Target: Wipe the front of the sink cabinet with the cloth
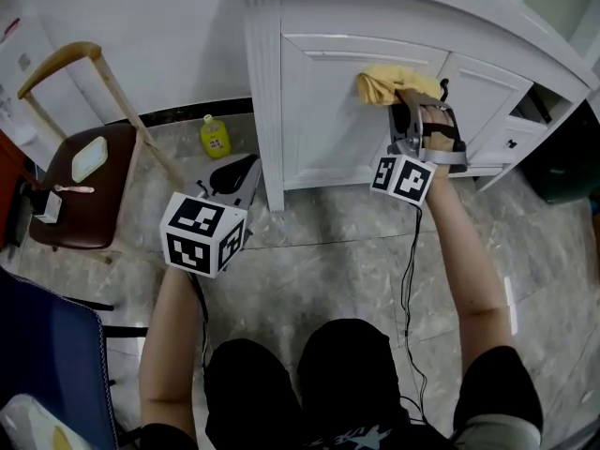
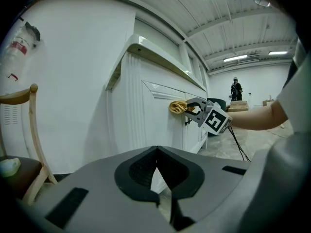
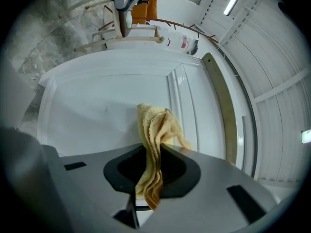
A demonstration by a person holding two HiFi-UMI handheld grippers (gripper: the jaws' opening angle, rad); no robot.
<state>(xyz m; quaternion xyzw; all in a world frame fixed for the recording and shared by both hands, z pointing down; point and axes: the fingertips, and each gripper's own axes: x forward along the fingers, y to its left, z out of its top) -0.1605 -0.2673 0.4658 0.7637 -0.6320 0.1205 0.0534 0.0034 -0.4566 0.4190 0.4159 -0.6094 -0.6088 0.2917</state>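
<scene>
The white sink cabinet (image 1: 328,129) stands ahead of me. My right gripper (image 1: 405,97) is shut on a folded yellow cloth (image 1: 386,84) and holds it against the upper part of the cabinet's left door panel (image 3: 107,110). The cloth (image 3: 153,135) sticks out between the jaws in the right gripper view. In the left gripper view the cloth (image 2: 178,107) and right gripper (image 2: 197,109) show against the cabinet front (image 2: 160,115). My left gripper (image 1: 230,181) hangs low at the left of the cabinet, away from it, jaws shut with nothing in them.
A wooden chair (image 1: 84,176) with a small dish on its seat stands at the left. A yellow bottle (image 1: 215,137) sits on the floor by the wall. A blue object (image 1: 52,373) lies at the lower left. A cable (image 1: 409,289) trails from the right gripper.
</scene>
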